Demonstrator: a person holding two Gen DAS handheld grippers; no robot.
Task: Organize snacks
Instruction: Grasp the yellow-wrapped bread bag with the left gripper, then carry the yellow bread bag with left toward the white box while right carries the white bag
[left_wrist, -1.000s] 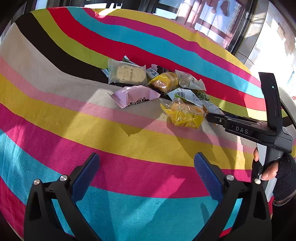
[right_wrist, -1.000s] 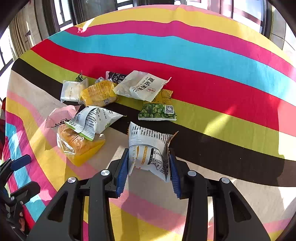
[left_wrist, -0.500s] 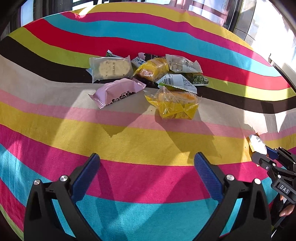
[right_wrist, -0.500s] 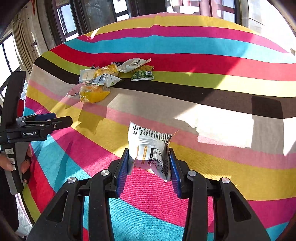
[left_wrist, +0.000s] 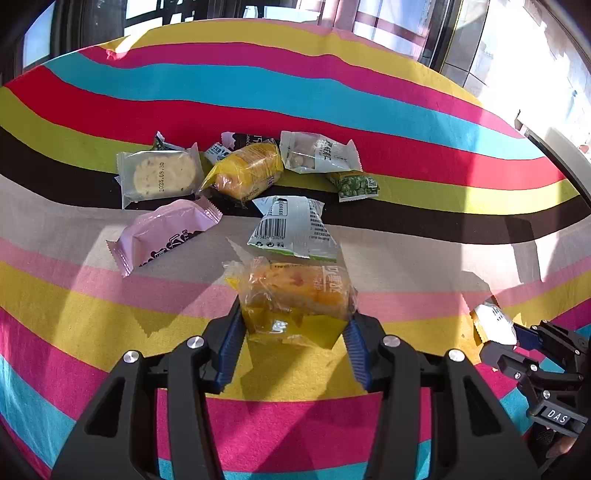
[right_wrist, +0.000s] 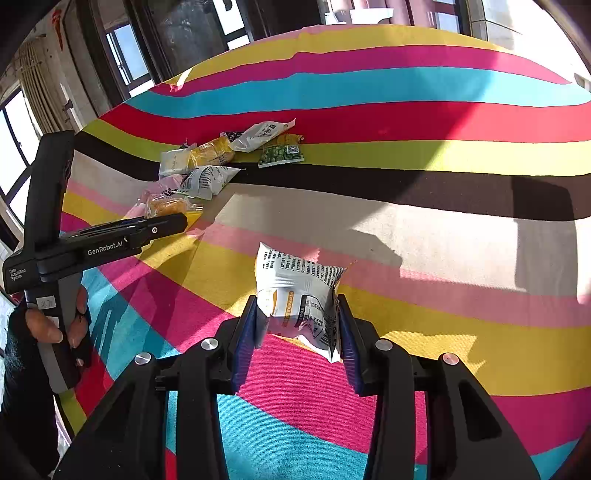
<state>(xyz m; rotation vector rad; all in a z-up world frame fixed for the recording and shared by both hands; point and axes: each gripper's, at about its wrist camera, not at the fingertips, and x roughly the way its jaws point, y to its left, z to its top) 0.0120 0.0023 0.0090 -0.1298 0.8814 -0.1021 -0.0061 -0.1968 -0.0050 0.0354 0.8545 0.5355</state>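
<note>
The left tongs (left_wrist: 293, 338) point steeply down at the bench (left_wrist: 424, 258), black arms spread wide in the foreground and ribbed blue pads (left_wrist: 231, 345) at the tips. Their jaws have just been closing, and the pads now press both sides of a clear crinkled packet of orange-yellow cake (left_wrist: 293, 295), which stands at the near edge of the snack pile. In the right wrist view a bare hand (right_wrist: 55, 325) grips the upright handle of these tongs.

The right tongs (right_wrist: 297, 330) tilt down likewise, clenched on a puffy white foil packet with black print (right_wrist: 299, 295), held over the yellow and magenta stripes, well apart from the pile. From the left wrist view that packet shows as a small white corner at the right edge.

The bench is draped in a woven cloth of broad stripes: teal, magenta, yellow, pink, beige, black, red.

Beyond the held cake lies a white pouch with a barcode (left_wrist: 293, 229), touching it. To the left sits a glossy pink pillow wrapper (left_wrist: 166, 232). Farther back are a clear wrapper with a round pale biscuit (left_wrist: 160, 177), a yellow cake pack (left_wrist: 245, 171), a white pouch of round nuts (left_wrist: 317, 153) and a small flat bag of green peas (left_wrist: 356, 184).
</note>
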